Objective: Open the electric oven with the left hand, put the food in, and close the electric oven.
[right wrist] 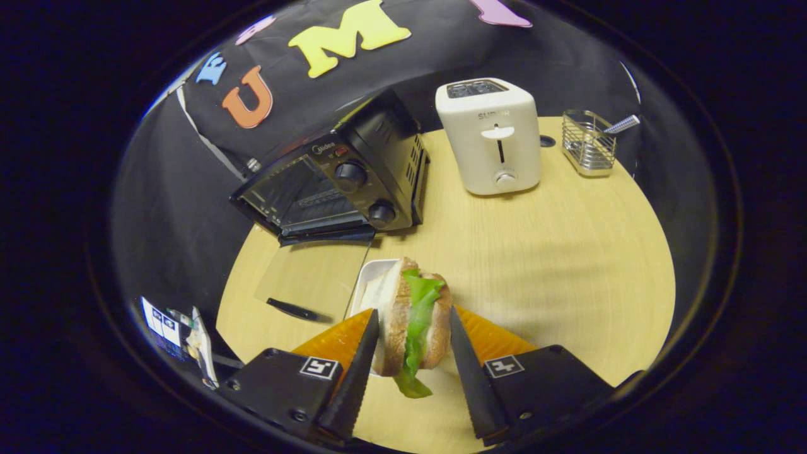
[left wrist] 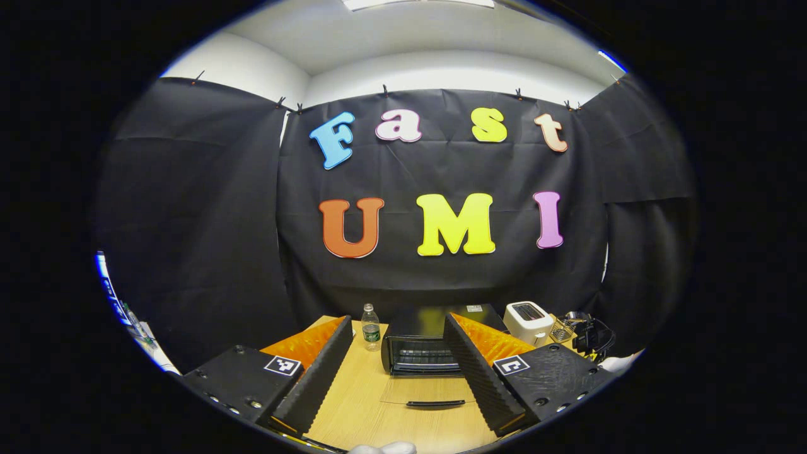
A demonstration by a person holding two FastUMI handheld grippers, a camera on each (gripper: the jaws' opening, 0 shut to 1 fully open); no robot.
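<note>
The black electric oven (left wrist: 422,347) stands at the back of the wooden table, its glass door (left wrist: 429,391) folded down flat, handle (left wrist: 435,403) nearest me. My left gripper (left wrist: 397,321) is open, held back from the door with nothing between its fingers. In the right gripper view the oven (right wrist: 353,183) sits at the upper left with its door (right wrist: 309,277) down. My right gripper (right wrist: 413,312) is shut on a sandwich (right wrist: 413,321) with green lettuce, held on edge just above a white dish (right wrist: 372,277) beside the door.
A water bottle (left wrist: 371,328) stands left of the oven. A white toaster (right wrist: 490,135) and a wire basket (right wrist: 588,151) sit to its right, with black cables (left wrist: 592,337) beyond. Bare tabletop (right wrist: 567,265) spreads right of the sandwich.
</note>
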